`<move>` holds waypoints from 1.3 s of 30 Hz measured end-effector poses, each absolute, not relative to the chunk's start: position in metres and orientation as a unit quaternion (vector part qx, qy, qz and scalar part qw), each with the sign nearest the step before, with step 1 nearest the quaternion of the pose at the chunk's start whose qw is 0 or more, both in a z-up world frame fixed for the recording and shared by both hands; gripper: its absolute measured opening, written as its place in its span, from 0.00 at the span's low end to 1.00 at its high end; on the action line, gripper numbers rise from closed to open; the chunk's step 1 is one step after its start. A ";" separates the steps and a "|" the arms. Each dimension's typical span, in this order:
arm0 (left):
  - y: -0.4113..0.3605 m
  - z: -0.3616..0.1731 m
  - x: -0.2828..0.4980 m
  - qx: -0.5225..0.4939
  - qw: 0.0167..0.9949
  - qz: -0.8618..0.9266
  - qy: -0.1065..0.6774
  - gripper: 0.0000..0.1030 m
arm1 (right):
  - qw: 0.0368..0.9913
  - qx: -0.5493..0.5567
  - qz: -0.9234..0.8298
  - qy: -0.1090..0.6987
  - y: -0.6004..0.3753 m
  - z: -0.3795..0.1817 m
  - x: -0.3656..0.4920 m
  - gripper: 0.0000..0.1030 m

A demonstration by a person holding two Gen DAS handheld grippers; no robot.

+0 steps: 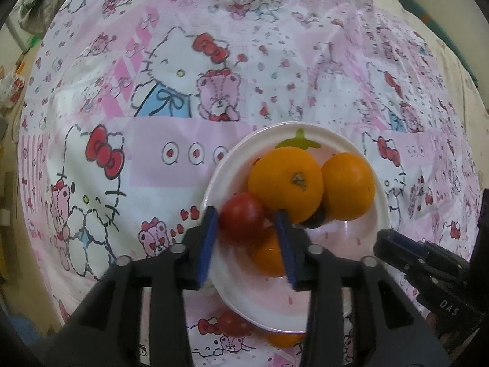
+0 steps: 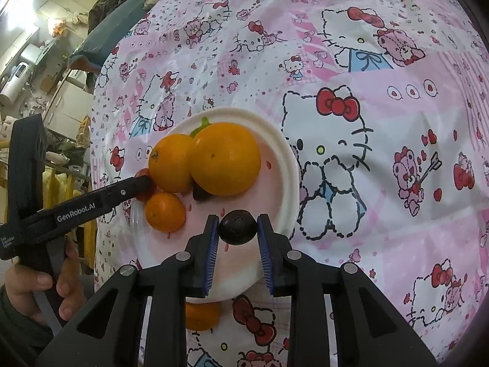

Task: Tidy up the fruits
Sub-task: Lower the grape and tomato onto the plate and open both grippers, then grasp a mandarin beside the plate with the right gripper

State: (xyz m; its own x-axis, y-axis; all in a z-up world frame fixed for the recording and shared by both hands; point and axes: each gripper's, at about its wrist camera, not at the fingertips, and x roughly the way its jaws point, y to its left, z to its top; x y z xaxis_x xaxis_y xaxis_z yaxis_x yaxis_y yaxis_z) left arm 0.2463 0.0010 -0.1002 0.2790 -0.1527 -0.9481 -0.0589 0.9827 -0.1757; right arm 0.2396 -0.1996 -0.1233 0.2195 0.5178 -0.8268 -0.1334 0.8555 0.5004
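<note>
Currently listed, by view.

Left wrist view: left gripper (image 1: 249, 232), blue pads spread apart, straddling a red tomato (image 1: 241, 215) at the near-left rim of the white plate (image 1: 379, 214); neither pad clearly touches it. Two large oranges (image 1: 285, 182) (image 1: 348, 185) sit side by side in the plate's middle, touching; a small orange (image 1: 267, 257) lies below the tomato, partly behind the right pad. A dark fruit (image 1: 314, 221) shows only as a sliver under the oranges. A further tomato (image 1: 232, 324) and orange (image 1: 284, 338) lie on the cloth beside the plate's near edge, mostly hidden by the gripper body.

Right wrist view: right gripper (image 2: 237, 229), pads closed onto a dark round fruit (image 2: 237, 226) held over the plate's near part. This grasp shows only here; the other camera catches just the tool's side. Also shown only here: the person's hand (image 2: 36, 290) on the left tool's handle.

Surroundings: Hello Kitty tablecloth (image 2: 382, 153), wide bare stretches right of and beyond the plate; table edge with room clutter on the left.
</note>
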 end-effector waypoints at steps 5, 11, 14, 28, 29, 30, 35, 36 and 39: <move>-0.007 -0.092 0.244 -0.060 0.809 -0.031 0.584 0.51 | 0.765 0.165 0.215 0.585 -0.201 -0.120 0.239 0.28; -0.002 -0.079 0.243 -0.077 0.818 -0.036 0.569 0.54 | 0.772 0.159 0.209 0.579 -0.203 -0.116 0.237 0.55; 0.000 -0.074 0.242 -0.082 0.822 -0.036 0.562 0.66 | 0.774 0.160 0.208 0.576 -0.205 -0.113 0.235 0.57; -0.001 -0.059 0.222 -0.058 0.840 -0.039 0.537 0.73 | 0.793 0.166 0.195 0.552 -0.220 -0.094 0.222 0.74; -0.002 -0.056 0.219 -0.053 0.844 -0.037 0.533 0.73 | 0.794 0.167 0.196 0.550 -0.221 -0.093 0.222 0.74; -0.002 -0.055 0.217 -0.049 0.846 -0.036 0.530 0.73 | 0.796 0.166 0.197 0.547 -0.222 -0.090 0.220 0.74; -0.002 -0.045 0.207 -0.038 0.854 -0.035 0.517 0.73 | 0.803 0.166 0.196 0.538 -0.227 -0.079 0.210 0.74; -0.002 -0.043 0.205 -0.037 0.856 -0.036 0.515 0.73 | 0.804 0.167 0.196 0.536 -0.229 -0.077 0.208 0.74; -0.002 -0.038 0.195 -0.031 0.860 -0.036 0.507 0.73 | 0.807 0.165 0.193 0.533 -0.233 -0.072 0.201 0.74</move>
